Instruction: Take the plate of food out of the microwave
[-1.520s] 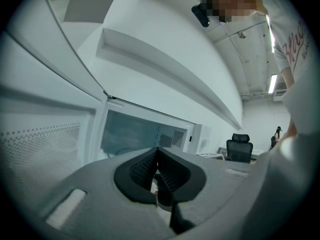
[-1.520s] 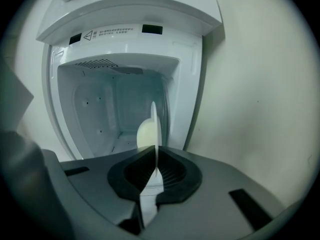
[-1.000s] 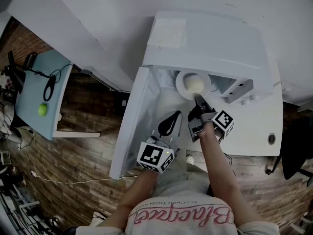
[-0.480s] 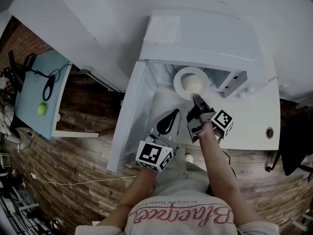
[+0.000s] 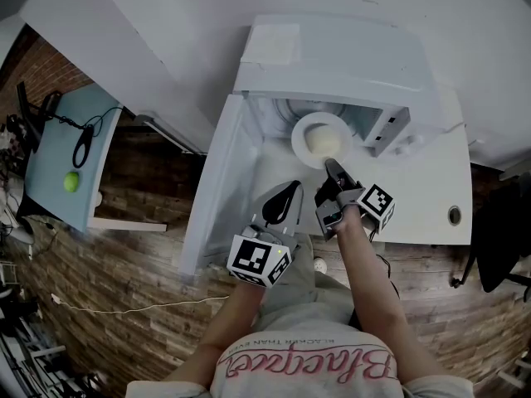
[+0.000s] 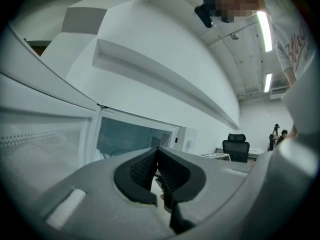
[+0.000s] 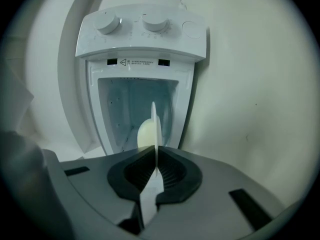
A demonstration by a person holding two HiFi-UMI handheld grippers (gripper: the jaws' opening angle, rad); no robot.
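A white microwave (image 5: 332,56) stands on a white counter with its door (image 5: 216,189) swung open to the left. A white plate (image 5: 300,133) bearing a pale round piece of food (image 5: 323,142) sits at the mouth of the cavity. My right gripper (image 5: 330,168) is shut on the plate's near rim. In the right gripper view the plate (image 7: 155,121) shows edge-on between the pads, the food (image 7: 144,134) on its left side. My left gripper (image 5: 286,196) hangs in front of the open door, shut and holding nothing; its pads meet (image 6: 157,156) before the cavity (image 6: 125,136).
A pale blue table (image 5: 50,156) at the left carries a green ball (image 5: 71,181) and black cables. The white counter (image 5: 423,206) runs right of the microwave, with a black chair (image 5: 498,239) beyond it. The floor below looks like brick.
The plate has slid outward from the cavity with my right gripper on its rim. Both grippers have drawn back a little from the microwave.
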